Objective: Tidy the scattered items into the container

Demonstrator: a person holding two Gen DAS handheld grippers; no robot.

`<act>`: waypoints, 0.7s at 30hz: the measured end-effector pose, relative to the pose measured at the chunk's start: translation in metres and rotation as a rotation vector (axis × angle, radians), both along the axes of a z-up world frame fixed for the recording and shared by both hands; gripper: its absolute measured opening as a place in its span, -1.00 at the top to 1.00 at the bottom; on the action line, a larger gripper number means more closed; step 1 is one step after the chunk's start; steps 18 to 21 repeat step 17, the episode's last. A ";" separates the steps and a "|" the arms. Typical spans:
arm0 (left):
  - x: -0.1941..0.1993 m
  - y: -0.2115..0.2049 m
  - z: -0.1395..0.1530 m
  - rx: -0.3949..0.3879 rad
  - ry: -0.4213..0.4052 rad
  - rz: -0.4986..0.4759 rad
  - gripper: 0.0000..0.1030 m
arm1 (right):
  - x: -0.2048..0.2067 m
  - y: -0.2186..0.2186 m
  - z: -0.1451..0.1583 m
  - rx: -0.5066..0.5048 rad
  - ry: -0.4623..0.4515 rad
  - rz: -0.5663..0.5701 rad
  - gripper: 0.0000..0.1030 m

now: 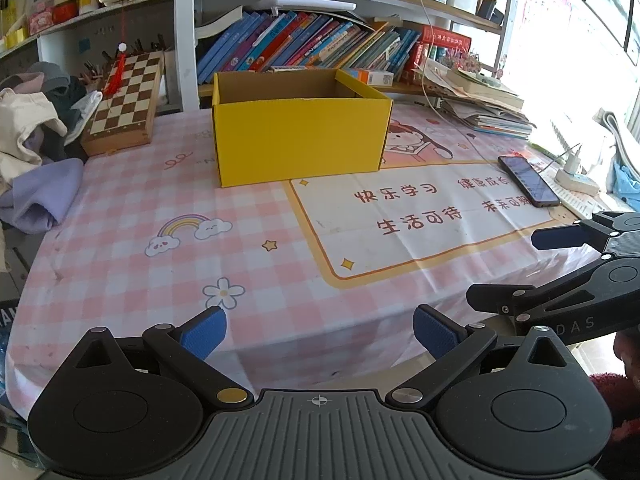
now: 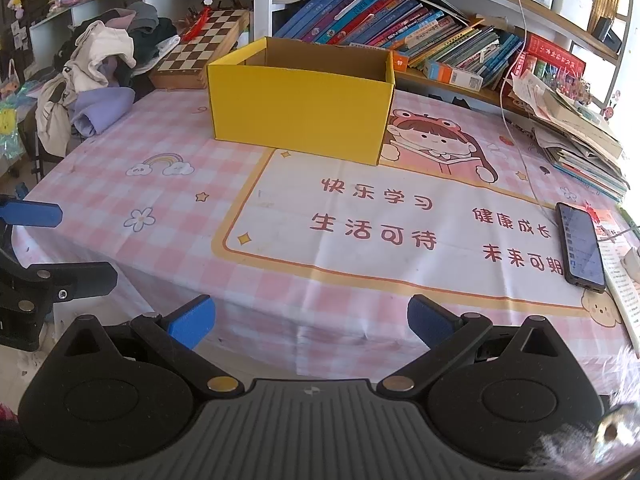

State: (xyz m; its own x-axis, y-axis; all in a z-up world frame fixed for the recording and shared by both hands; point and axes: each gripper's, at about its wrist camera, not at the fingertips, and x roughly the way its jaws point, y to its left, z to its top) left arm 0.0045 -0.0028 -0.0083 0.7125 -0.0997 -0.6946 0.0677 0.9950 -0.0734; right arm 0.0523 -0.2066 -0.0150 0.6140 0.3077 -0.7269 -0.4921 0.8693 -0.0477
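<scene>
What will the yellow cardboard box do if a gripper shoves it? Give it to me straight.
The yellow cardboard box would likely slide rather than tip: it sits low and wide on the tablecloth. It looks light, since the interior that shows seems empty. Its thin corrugated walls may flex if pinched.

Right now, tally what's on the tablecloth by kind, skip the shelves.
Yellow box: 1
Phone: 1
Chessboard: 1
Clothes heap: 1
Book and paper stack: 1
Total: 5
</scene>
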 end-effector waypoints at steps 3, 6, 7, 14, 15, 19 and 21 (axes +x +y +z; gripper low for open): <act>0.000 0.001 -0.001 -0.003 0.001 -0.001 -0.96 | 0.001 0.000 0.000 -0.001 0.000 0.002 -1.00; 0.001 0.001 -0.001 -0.004 0.000 -0.001 -0.96 | 0.001 0.001 -0.001 -0.003 0.002 0.000 -1.00; 0.001 0.001 -0.001 -0.004 0.001 0.000 -0.96 | 0.002 0.001 -0.001 -0.003 0.003 0.000 -1.00; 0.003 0.004 -0.002 -0.021 -0.005 0.010 -0.96 | 0.005 -0.001 -0.003 -0.004 0.007 -0.002 -1.00; 0.003 0.004 -0.002 -0.019 -0.006 0.010 -0.96 | 0.005 -0.001 -0.003 -0.004 0.007 -0.002 -1.00; 0.003 0.005 -0.002 -0.018 -0.007 0.009 -0.96 | 0.006 -0.001 -0.003 -0.005 0.009 -0.002 -1.00; 0.003 0.005 -0.002 -0.018 -0.007 0.009 -0.96 | 0.006 -0.001 -0.003 -0.005 0.009 -0.002 -1.00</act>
